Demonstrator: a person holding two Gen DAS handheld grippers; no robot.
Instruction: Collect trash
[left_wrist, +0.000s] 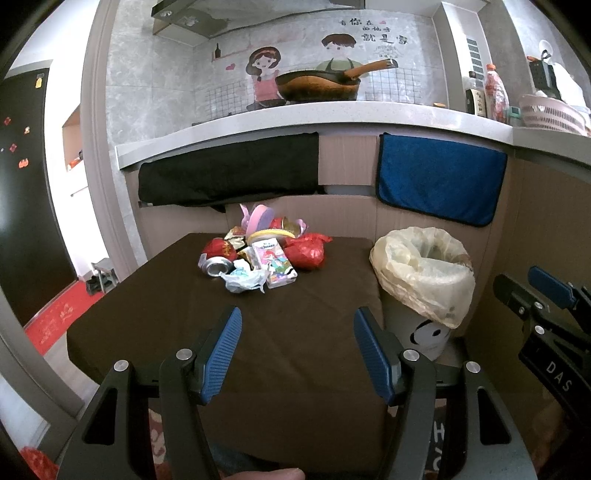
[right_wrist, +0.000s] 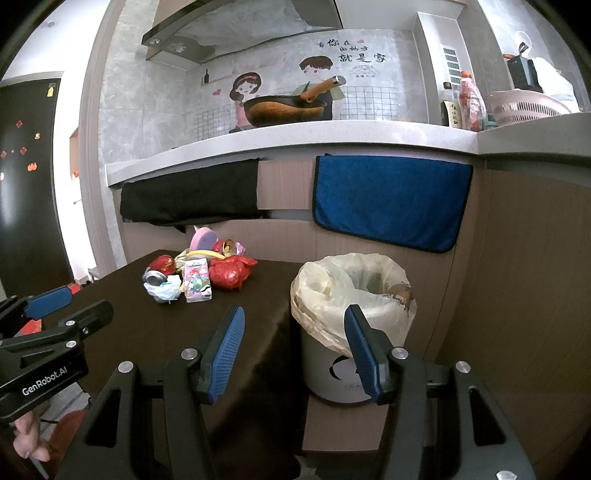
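At twelve o'clock on the brown worktop lay the trash pile: a crushed can, a crumpled tissue, a small carton, two red wrappers and some lids, all touching or overlapping. At about two o'clock, just off the worktop's edge, stood the bin, lined with a pale bag and looking nearly empty.

We judged the main risk to be the clutter. Because the pieces leaned on each other, closing on one could drag or scatter its neighbours, and the can might roll toward the left edge. The soft tissue might slip from a shallow pinch. The bag's rim sagged unevenly over the bin, so a careless release could land on the fold or outside.

We held our left tool spread wide above the near part of the worktop, holding and touching nothing, well short of the pile. Our right tool was likewise spread wide and empty, hovering near the bin's front, its fingers apart from the bag.
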